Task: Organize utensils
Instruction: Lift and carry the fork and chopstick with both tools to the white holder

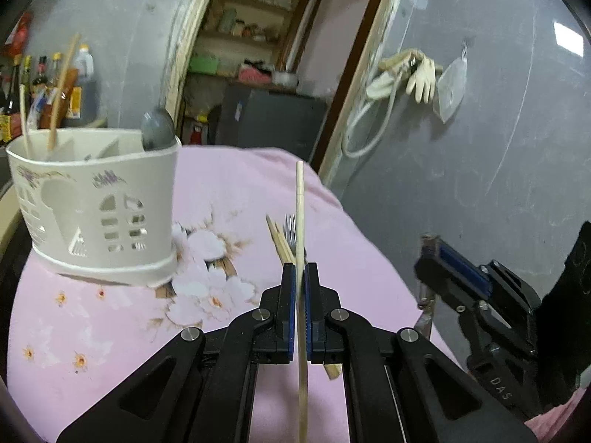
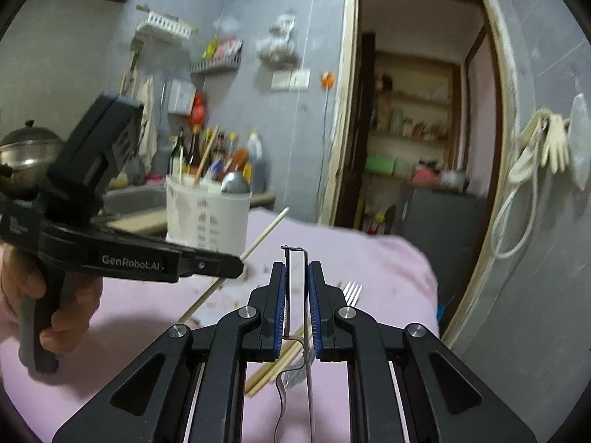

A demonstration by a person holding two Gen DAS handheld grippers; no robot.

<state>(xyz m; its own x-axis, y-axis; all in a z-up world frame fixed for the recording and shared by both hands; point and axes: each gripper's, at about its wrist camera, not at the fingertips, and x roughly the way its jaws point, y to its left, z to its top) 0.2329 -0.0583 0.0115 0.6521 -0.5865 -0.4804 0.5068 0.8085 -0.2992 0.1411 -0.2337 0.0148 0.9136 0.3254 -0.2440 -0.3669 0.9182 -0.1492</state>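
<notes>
A white slotted utensil holder (image 1: 96,199) stands on the pink cloth (image 1: 110,332) at the left, with two chopsticks and a grey spoon (image 1: 157,129) in it. My left gripper (image 1: 300,265) is shut on a pale chopstick (image 1: 300,203) that points up and away. Beyond it a fork (image 1: 290,232) and loose chopsticks (image 1: 279,240) lie on the cloth. My right gripper (image 2: 296,265) is shut on a thin metal utensil (image 2: 310,387) with a wire frame. In the right wrist view the left gripper (image 2: 236,267), held by a hand (image 2: 22,288), carries its chopstick (image 2: 266,232) in front of the holder (image 2: 207,214).
Sauce bottles (image 2: 221,155), a sink and a steel pot (image 2: 26,147) stand behind the holder. An open doorway (image 2: 417,129) leads to shelves. Rubber gloves (image 1: 410,74) hang on the grey wall at the right. The cloth drops away at the table's right edge (image 1: 351,221).
</notes>
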